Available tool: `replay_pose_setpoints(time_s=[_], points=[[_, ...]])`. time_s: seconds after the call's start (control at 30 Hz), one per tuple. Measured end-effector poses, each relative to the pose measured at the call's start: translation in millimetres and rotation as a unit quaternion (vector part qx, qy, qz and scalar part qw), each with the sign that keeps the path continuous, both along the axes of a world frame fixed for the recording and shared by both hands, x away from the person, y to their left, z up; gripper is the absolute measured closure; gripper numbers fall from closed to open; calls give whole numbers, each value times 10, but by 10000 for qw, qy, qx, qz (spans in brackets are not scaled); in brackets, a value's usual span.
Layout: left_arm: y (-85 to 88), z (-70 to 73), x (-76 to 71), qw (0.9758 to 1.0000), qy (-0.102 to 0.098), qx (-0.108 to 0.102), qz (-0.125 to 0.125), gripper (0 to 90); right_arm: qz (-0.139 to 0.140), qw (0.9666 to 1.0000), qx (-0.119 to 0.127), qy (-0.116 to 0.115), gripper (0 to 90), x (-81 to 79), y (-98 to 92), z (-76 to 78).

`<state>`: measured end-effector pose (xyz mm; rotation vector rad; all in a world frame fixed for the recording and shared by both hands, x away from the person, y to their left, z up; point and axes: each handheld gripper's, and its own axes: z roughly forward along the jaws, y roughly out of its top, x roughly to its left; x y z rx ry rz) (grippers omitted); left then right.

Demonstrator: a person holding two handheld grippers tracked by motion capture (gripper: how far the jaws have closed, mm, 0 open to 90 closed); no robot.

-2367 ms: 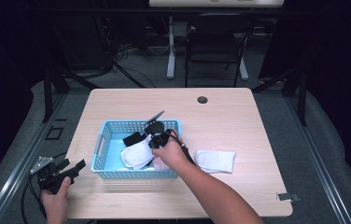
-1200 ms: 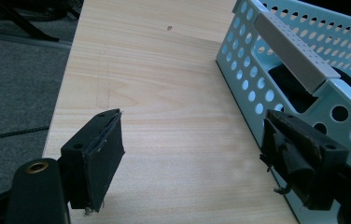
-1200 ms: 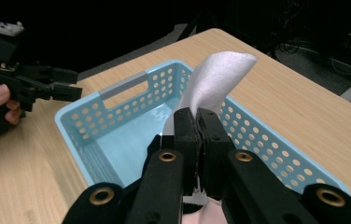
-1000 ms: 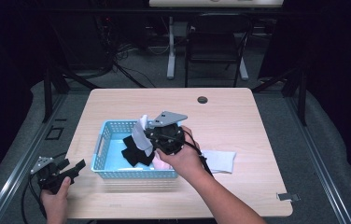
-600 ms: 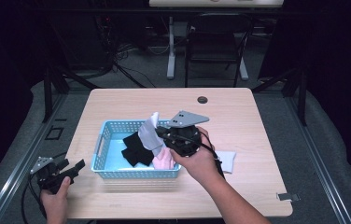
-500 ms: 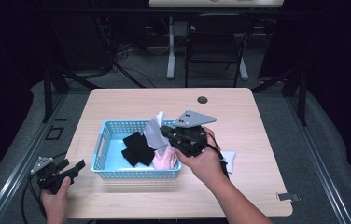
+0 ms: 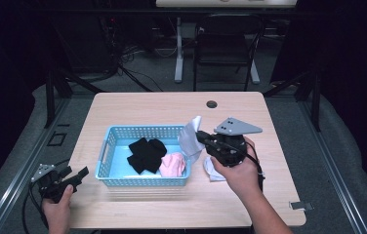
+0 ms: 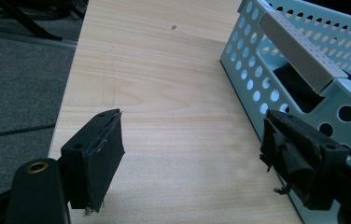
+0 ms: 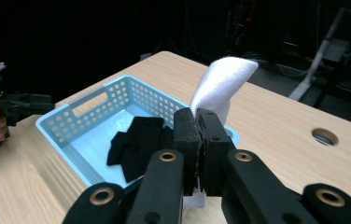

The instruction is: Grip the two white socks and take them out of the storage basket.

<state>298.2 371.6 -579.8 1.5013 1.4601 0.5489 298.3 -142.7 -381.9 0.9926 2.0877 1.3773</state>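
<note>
My right gripper (image 7: 202,137) is shut on a white sock (image 7: 190,136), which hangs over the right end of the light blue basket (image 7: 104,148). From the right gripper view the sock (image 9: 220,84) sticks up between the closed jaws. Black socks (image 7: 146,152) and a pink cloth (image 7: 173,164) lie inside the basket. Another white sock (image 7: 213,170) lies on the table under my right hand. My left gripper (image 7: 76,176) is open at the table's front left corner, with its jaws (image 8: 192,154) spread wide beside the basket's end wall (image 8: 304,60).
The wooden table (image 7: 137,105) has a round cable hole (image 7: 212,104) near its back edge. A piece of tape (image 7: 301,205) sits at the front right corner. Chair and desk legs stand on the floor beyond the table.
My right gripper has lifted the white sock out of the basket and carried it right, toward the basket's right end. The left gripper has stayed in place.
</note>
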Motion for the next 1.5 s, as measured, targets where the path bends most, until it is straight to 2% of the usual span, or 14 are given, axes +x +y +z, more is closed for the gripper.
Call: replay_pose_setpoints(time_s=[0.17,0.27,0.37,0.73,0.93,1.0,1.27,1.5], points=[[-10,1,6,10000,4,20,-26,210,-245,9996,37,101,879,-42,-195,-89],[-9,1,5,10000,3,20,-23,210,-327,9993,17,153,879,-53,-247,-139],[-12,-3,5,10000,-29,15,4,210,-434,9987,-7,255,879,-69,-315,-262],[-10,2,0,10000,-1,34,-21,210,-566,9969,102,541,879,-74,-324,-635],[-7,2,-2,10000,-18,33,-8,210,-680,9954,5,677,880,-38,-356,-822],[-6,1,-3,10000,-10,25,-6,210,-786,9942,-56,726,879,-22,-398,-886],[-10,3,-1,10000,2,44,-19,210,-1269,9873,3,954,879,49,-655,-1136],[-12,2,-1,10000,4,38,-24,210,-1693,9779,27,1225,877,107,-874,-1385]])
